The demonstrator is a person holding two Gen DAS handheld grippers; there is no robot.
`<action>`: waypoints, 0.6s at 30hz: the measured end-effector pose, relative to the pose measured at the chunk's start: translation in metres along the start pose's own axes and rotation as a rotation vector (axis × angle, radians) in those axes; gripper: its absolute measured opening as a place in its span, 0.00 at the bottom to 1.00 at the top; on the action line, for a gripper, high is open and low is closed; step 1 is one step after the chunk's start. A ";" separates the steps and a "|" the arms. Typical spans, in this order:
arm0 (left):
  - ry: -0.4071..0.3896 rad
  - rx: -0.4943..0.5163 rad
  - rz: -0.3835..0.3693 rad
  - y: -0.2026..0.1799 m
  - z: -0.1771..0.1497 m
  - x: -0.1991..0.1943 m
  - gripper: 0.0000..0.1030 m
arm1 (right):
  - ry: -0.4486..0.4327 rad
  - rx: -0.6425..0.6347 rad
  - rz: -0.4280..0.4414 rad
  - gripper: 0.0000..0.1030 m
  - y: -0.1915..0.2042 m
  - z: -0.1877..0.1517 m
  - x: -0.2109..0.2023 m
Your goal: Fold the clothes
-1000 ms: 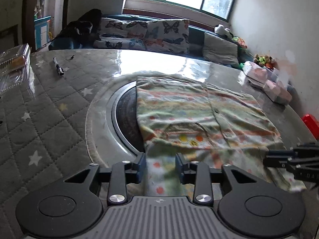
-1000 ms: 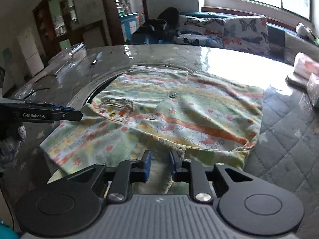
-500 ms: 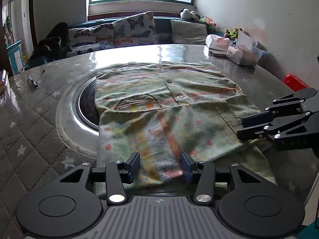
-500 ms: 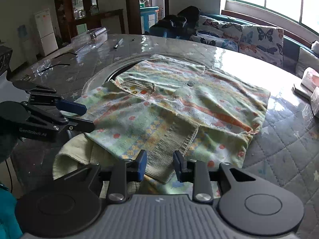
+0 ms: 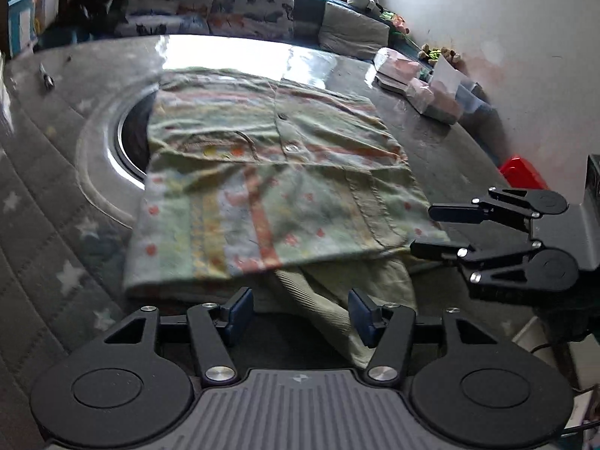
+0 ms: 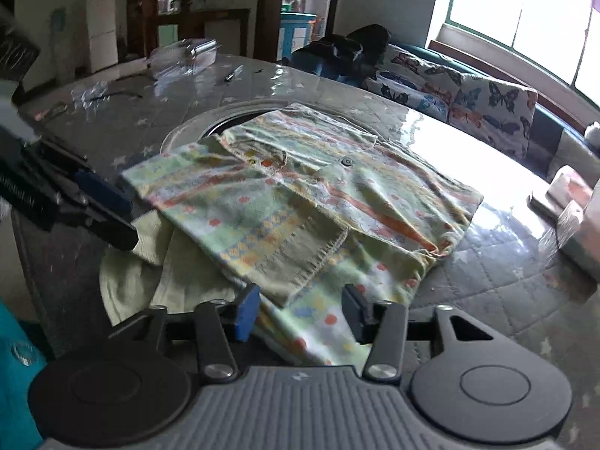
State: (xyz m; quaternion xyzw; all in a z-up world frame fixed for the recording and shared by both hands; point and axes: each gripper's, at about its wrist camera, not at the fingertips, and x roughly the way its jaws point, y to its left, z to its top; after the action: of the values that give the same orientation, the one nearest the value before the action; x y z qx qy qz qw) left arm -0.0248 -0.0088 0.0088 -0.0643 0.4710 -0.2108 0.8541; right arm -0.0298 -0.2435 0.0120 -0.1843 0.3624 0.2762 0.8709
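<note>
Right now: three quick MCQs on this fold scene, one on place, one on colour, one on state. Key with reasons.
1. Where does the shirt lie?
A. on the sofa
B. on the quilted table, partly over its round inset
C. on the floor

2. What colour are the left gripper pads?
A. blue
B. red
C. white

3. How does the right gripper stand?
A. clamped on a button
B. shut, nothing between
C. open, cloth between the jaws but not pinched

Key:
1 B: the shirt covers one side of the dark ring in the table.
2 A: both pads show blue.
3 C: the jaws have just been opening; neither pad presses on the fabric.
</note>
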 end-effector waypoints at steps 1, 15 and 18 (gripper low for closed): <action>0.014 -0.007 -0.008 -0.001 0.000 0.003 0.50 | 0.006 -0.019 -0.003 0.49 0.001 -0.002 -0.001; -0.007 -0.136 -0.174 0.007 0.038 -0.003 0.13 | -0.001 -0.180 0.064 0.65 0.023 -0.017 -0.006; -0.031 -0.146 -0.200 0.009 0.056 -0.003 0.12 | -0.044 -0.201 0.077 0.65 0.029 -0.011 -0.001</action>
State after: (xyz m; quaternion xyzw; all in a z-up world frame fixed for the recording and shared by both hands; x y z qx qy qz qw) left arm 0.0229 -0.0046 0.0395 -0.1763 0.4633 -0.2587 0.8291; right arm -0.0539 -0.2274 0.0025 -0.2505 0.3203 0.3484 0.8446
